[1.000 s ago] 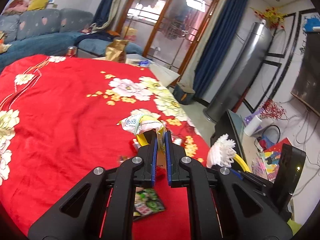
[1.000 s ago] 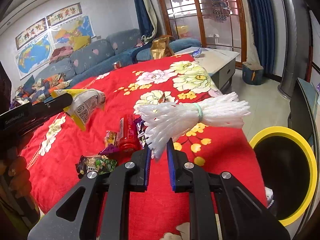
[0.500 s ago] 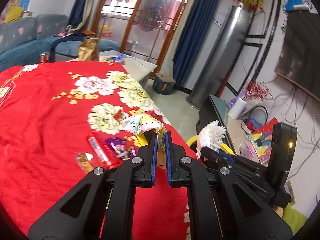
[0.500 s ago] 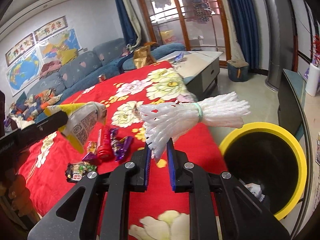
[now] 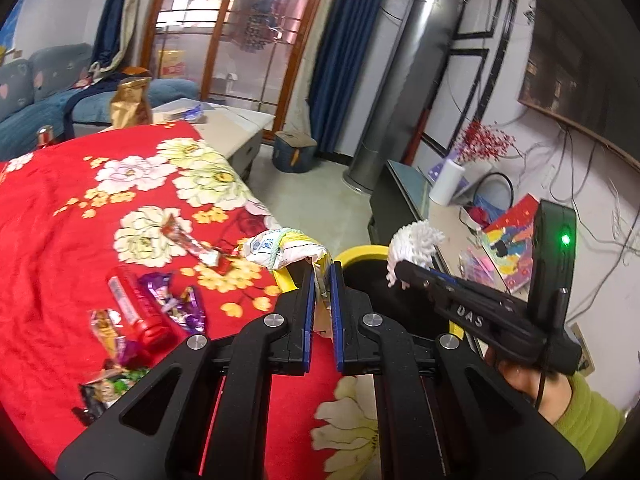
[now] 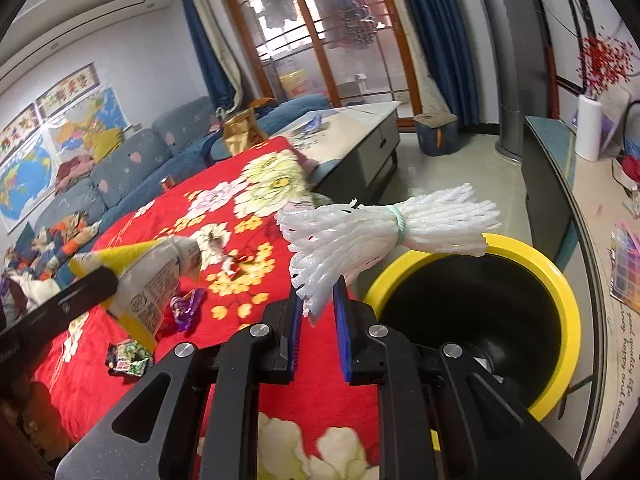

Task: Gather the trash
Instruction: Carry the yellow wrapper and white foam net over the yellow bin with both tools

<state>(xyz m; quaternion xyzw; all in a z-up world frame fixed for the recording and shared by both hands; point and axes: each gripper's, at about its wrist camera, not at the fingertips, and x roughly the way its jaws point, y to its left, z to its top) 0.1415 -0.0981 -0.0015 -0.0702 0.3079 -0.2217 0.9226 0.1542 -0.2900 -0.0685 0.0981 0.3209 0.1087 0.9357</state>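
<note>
The left gripper [image 5: 322, 280] is clamped on a crumpled yellow-and-white snack bag [image 5: 286, 250] above the red floral worktop [image 5: 52, 240]. The right gripper [image 6: 316, 294] pinches a white foam net sleeve [image 6: 384, 228] beside the yellow-rimmed trash bin [image 6: 568, 300].

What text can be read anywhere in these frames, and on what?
"DAS": white letters on the right gripper body, left wrist view.
"good quality life": cursive along the TV bench edge; the remainder is unreadable.
Wall scroll: large Chinese characters, too blurred.
Yellow snack bag: small print, unreadable.
</note>
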